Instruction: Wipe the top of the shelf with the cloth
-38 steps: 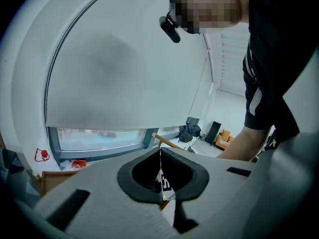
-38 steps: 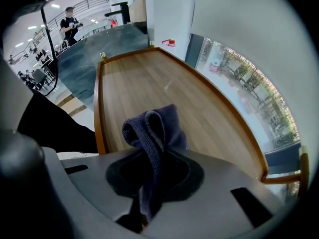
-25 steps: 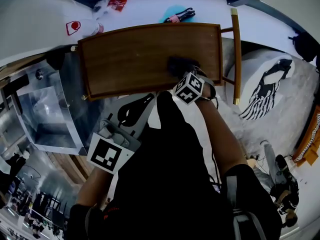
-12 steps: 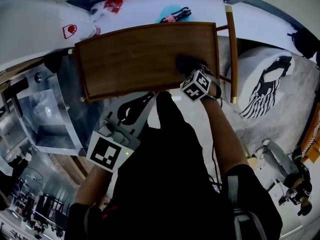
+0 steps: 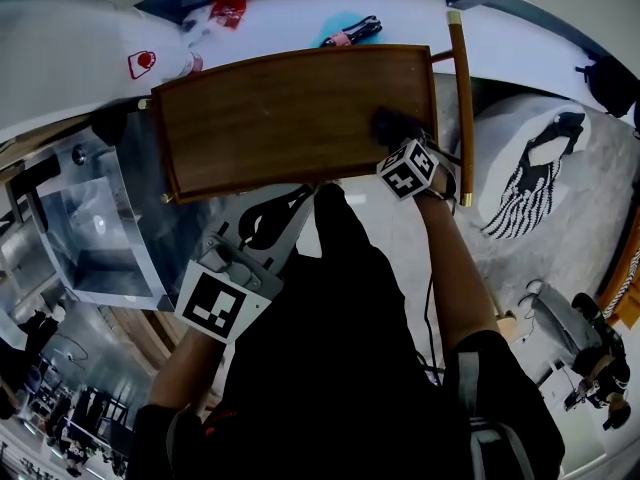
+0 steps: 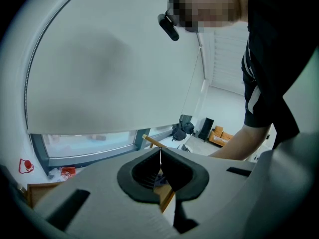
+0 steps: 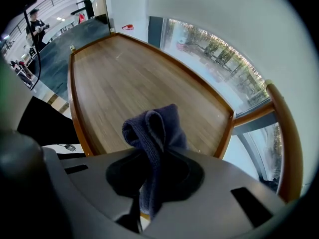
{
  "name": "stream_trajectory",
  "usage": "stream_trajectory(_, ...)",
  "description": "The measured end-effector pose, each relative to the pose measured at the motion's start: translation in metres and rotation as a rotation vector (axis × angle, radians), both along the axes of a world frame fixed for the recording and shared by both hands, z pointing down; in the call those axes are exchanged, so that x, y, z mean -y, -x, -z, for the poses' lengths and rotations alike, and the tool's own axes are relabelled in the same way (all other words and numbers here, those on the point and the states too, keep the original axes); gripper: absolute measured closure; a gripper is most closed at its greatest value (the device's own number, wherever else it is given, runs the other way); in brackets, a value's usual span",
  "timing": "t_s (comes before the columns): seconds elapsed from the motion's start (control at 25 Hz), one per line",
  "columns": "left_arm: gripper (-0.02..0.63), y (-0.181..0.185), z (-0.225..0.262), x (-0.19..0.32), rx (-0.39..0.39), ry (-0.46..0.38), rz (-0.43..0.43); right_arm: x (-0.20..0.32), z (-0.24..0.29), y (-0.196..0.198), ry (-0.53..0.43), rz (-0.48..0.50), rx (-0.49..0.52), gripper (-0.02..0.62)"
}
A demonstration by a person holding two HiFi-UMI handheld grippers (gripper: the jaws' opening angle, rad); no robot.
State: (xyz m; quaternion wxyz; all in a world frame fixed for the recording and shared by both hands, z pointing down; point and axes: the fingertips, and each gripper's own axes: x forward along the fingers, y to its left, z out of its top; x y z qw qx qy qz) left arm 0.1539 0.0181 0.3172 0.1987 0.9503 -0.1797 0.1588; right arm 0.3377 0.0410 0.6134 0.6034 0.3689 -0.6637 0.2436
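Observation:
The shelf's top is a brown wooden board with a raised rim [image 5: 280,108], and it fills the right gripper view [image 7: 124,73]. A dark blue cloth [image 5: 392,124] lies bunched on the board near its right end. My right gripper [image 5: 399,140] is shut on the cloth [image 7: 153,131] and presses it onto the wood close to the right rim; its jaws [image 7: 152,171] pinch the fold. My left gripper [image 5: 272,216] hangs below the board's near edge, away from the shelf. In its own view the left gripper [image 6: 160,169] is shut and holds nothing.
A wooden post [image 5: 463,98] stands along the shelf's right end. Left of the shelf is a steel basin [image 5: 90,228]. On the white ledge behind lie a red packet [image 5: 230,10] and a blue item [image 5: 350,30]. A black-and-white patterned bag [image 5: 530,178] sits at the right.
My right gripper has slid the cloth rightward along the board, from about its middle-right to near the right rim. The left gripper has stayed where it was.

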Motion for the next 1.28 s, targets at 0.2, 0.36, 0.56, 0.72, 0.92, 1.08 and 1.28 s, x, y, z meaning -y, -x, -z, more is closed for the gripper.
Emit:
stream_trajectory(0.2, 0.584, 0.008, 0.003, 0.0, 0.007, -0.007, 0.009, -0.001, 0.002, -0.002, -0.009, -0.019, -0.005, 0.548)
stream_trajectory(0.36, 0.584, 0.02, 0.008, 0.003, 0.013, -0.023, 0.023, 0.005, 0.01, 0.003, -0.031, -0.027, 0.0, 0.548)
stream_trajectory(0.56, 0.584, 0.041, 0.02, 0.015, 0.017, -0.058, 0.063, 0.022, 0.039, 0.018, -0.099, -0.015, 0.008, 0.548)
stream_trajectory(0.72, 0.584, 0.059, 0.037, 0.026, 0.011, -0.115, 0.085, 0.044, 0.077, 0.041, -0.188, -0.004, 0.029, 0.548)
stream_trajectory(0.92, 0.584, 0.082, 0.061, 0.037, 0.002, -0.176, 0.119, 0.07, 0.127, 0.076, -0.286, 0.033, 0.055, 0.548)
stream_trajectory(1.08, 0.584, 0.097, 0.079, 0.042, -0.006, -0.218, 0.14, 0.085, 0.165, 0.102, -0.358, 0.062, 0.077, 0.548)
stream_trajectory(1.28, 0.584, 0.114, 0.102, 0.048, -0.024, -0.269, 0.167, 0.101, 0.22, 0.133, -0.461, 0.081, 0.125, 0.548)
